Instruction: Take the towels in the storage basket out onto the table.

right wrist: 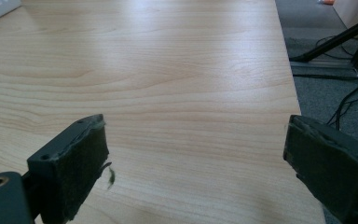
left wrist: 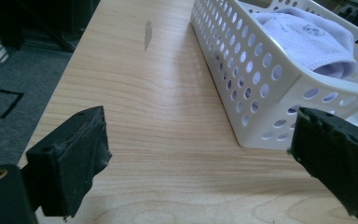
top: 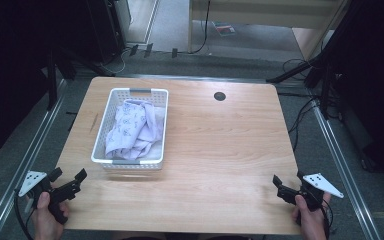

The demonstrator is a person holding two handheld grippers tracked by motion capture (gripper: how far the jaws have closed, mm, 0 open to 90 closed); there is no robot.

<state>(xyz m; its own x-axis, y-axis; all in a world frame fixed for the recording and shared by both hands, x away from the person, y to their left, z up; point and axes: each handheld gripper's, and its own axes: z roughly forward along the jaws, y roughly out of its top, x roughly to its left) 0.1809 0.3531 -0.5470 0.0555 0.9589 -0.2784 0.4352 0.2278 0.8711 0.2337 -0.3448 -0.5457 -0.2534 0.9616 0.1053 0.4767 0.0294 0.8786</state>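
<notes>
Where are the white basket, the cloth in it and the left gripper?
white basket (top: 102,159): high view, near rim.
cloth (top: 132,127): high view, middle of the folds.
left gripper (top: 70,181): high view, between its open jaw tips.

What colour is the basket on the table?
White, with round holes in its walls; the basket shows best in the left gripper view.

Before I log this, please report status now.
Left gripper open, empty. Right gripper open, empty. Cloth in basket, untouched. Nothing in the way.

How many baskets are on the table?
1. The white plastic basket sits on the left half of the wooden table, with a pale crumpled cloth inside it. More could lie hidden under the cloth.
</notes>
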